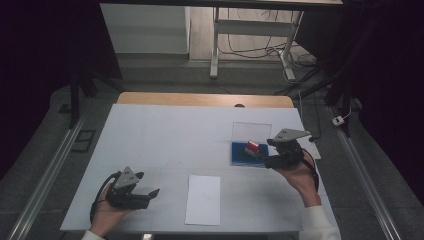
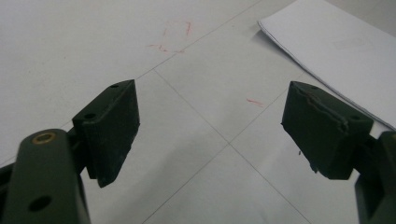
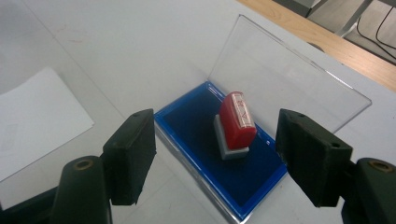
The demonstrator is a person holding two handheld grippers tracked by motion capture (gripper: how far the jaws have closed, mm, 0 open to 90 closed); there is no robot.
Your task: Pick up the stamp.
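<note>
1. A red stamp point(image 3: 237, 119) stands on its grey base in the middle of a blue ink pad point(image 3: 205, 140), leaning a little so its red handle tilts up and away from the right tongs point(image 3: 217, 156). In the right gripper view its long axis runs from the near base to the far top.
2. The stamp has a glossy, rounded red body with a pale label strip along the top; the label is too small to read.
3. The ink pad is a flat dark blue rectangle in a bright blue tray, with its clear lid point(image 3: 285, 79) standing open behind it, at the right side of the white bench point(image 1: 165, 135).
4. The right tongs are spread apart with nothing between the pads, just in front of the ink pad, the stamp showing in the gap.
5. The left tongs point(image 2: 210, 135) are also spread apart, over bare bench, well away from the stamp.
6. A white paper sheet point(image 1: 203, 199) lies flat between the two hands near the front edge.
</note>
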